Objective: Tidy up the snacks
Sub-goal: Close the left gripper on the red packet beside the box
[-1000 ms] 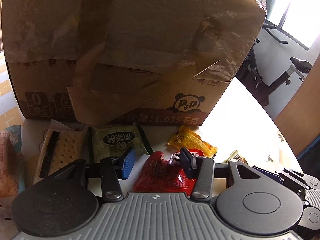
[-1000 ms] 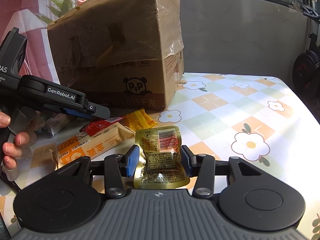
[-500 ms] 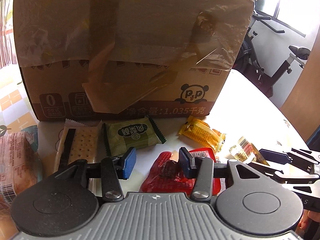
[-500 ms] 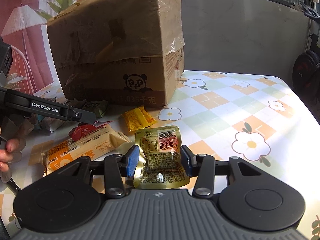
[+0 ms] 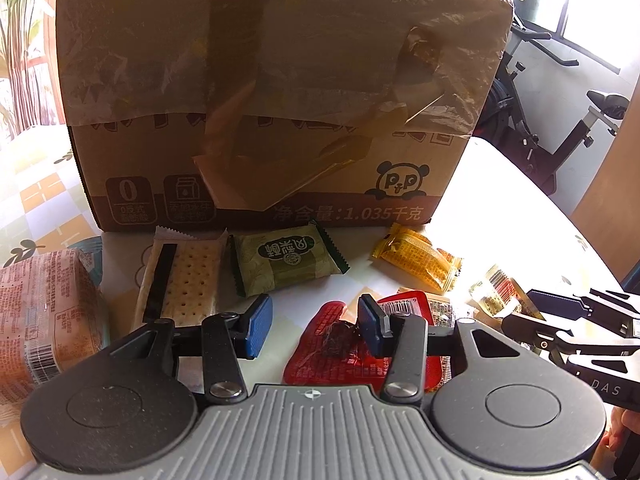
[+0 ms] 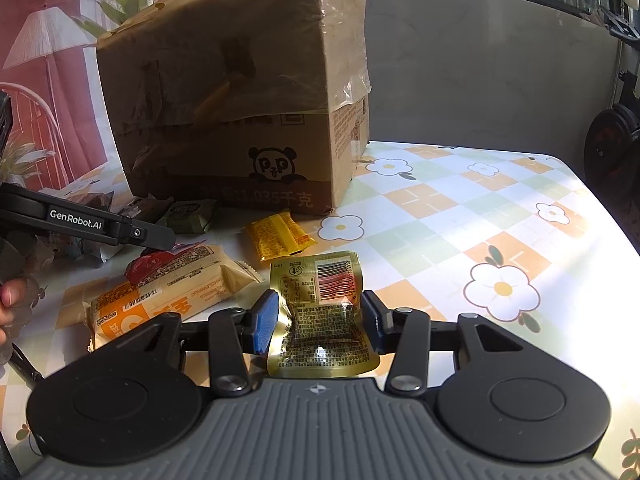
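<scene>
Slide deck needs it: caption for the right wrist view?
Right gripper pinching a gold foil packet above the floral tablecloth, cardboard box behind.

An exercise bike (image 5: 568, 120) stands behind the floral tablecloth (image 6: 460, 216).

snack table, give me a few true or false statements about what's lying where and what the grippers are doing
1. The right gripper is shut on a gold foil packet. True.
2. The left gripper holds the green packet. False: its jaws are open and empty; the green packet lies on the table beyond them.
3. The cardboard box carries a panda logo. True.
4. The red packet lies inside the cardboard box. False: it lies on the table under the left gripper's right finger.
5. The cracker packet lies left of the green packet in the left wrist view. True.
6. The yellow packet is stacked on the gold foil packet. False: it lies on its own, nearer the box.
</scene>
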Motion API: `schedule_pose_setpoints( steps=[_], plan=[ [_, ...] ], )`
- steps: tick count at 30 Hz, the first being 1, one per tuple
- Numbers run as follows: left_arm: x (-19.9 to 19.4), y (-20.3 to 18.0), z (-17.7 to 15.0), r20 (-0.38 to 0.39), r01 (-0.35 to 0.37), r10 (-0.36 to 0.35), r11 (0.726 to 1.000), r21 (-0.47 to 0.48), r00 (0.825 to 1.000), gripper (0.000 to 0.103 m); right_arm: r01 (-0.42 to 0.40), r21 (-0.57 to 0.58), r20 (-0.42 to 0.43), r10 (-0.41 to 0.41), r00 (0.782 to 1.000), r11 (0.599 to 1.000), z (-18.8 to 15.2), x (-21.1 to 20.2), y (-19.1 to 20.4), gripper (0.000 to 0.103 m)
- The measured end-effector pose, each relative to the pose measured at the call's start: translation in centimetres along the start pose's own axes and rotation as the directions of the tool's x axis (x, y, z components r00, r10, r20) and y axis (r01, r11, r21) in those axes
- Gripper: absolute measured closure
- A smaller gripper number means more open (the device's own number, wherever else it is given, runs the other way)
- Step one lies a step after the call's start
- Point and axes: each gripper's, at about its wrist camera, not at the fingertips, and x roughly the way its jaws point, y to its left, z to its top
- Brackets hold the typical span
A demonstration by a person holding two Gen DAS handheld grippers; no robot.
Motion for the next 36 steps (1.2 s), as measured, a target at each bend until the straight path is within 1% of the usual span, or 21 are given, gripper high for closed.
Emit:
schedule_pose_setpoints(
  steps=[1, 7, 15, 16, 18, 19, 22, 25, 26, 27, 29, 33, 35, 36],
  plan=[
    [0.5, -0.3, 0.1, -0.001, 0.0, 0.0, 1.0, -0.002, 1.0, 0.053, 0.0, -0.001, 0.0, 0.0, 1.0, 1.0, 0.0, 0.0, 0.0, 0.056],
    [0.2, 0.1, 0.1, -0.012, 0.01, -0.011, 1.0, -0.022, 1.0, 0.053, -0.004, 0.0, 0.005, 0.004, 1.0, 1.0, 0.0, -0.1, -0.1, 0.056],
    [-0.4, 0.9, 0.1, -0.042, 0.016, -0.017, 1.0, -0.023, 0.999, 0.053, -0.011, -0.005, 0.01, 0.011, 1.0, 1.0, -0.1, -0.3, 0.0, 0.056],
    [-0.6, 0.9, 0.1, -0.045, 0.021, -0.022, 0.999, -0.028, 0.999, 0.053, -0.012, -0.003, 0.013, 0.012, 1.0, 1.0, -0.1, -0.3, 0.0, 0.056],
    [-0.9, 1.0, 0.0, -0.039, 0.063, -0.064, 0.997, -0.036, 0.997, 0.053, -0.014, 0.003, 0.016, 0.014, 1.0, 1.0, -0.2, -0.4, -0.1, 0.056],
    [-1.1, 0.9, 0.0, -0.034, 0.076, -0.077, 0.997, -0.029, 0.996, 0.053, -0.015, 0.006, 0.017, 0.014, 1.0, 1.0, -0.2, -0.5, -0.2, 0.056],
    [-1.6, 0.1, -0.4, -0.023, 0.079, -0.079, 0.997, 0.018, 0.997, 0.053, -0.017, 0.005, 0.018, 0.017, 1.0, 1.0, -0.2, -0.5, -0.1, 0.056],
    [-1.7, -0.2, -0.6, -0.029, 0.091, -0.09, 0.995, 0.028, 0.996, 0.052, -0.019, 0.003, 0.019, 0.019, 1.0, 1.0, -0.1, -0.6, -0.1, 0.056],
    [-1.8, -0.3, -0.7, -0.03, 0.093, -0.092, 0.995, 0.031, 0.995, 0.051, -0.019, 0.004, 0.021, 0.019, 1.0, 1.0, -0.1, -0.6, 0.0, 0.056],
    [-1.8, -0.3, -0.8, -0.03, 0.092, -0.091, 0.995, 0.035, 0.995, 0.047, -0.019, 0.005, 0.022, 0.019, 1.0, 1.0, -0.1, -0.7, -0.1, 0.056],
    [-1.7, -0.4, -1.0, -0.032, 0.081, -0.08, 0.996, 0.04, 0.996, 0.042, -0.021, 0.007, 0.023, 0.02, 1.0, 1.0, -0.1, -0.7, -0.1, 0.056],
    [-1.6, 0.1, -1.0, -0.036, 0.087, -0.086, 0.996, 0.008, 0.996, 0.04, -0.022, 0.008, 0.023, 0.022, 0.999, 1.0, -0.1, -0.8, 0.0, 0.056],
    [-1.6, 0.2, -1.0, -0.038, 0.113, -0.113, 0.994, -0.005, 0.993, 0.04, -0.022, 0.008, 0.024, 0.022, 0.999, 1.0, -0.1, -0.8, 0.0, 0.056],
    [-1.3, 0.2, -1.1, -0.044, 0.14, -0.141, 0.99, -0.016, 0.989, 0.039, -0.023, 0.009, 0.023, 0.023, 0.999, 1.0, -0.1, -0.8, 0.0, 0.056]
  ],
)
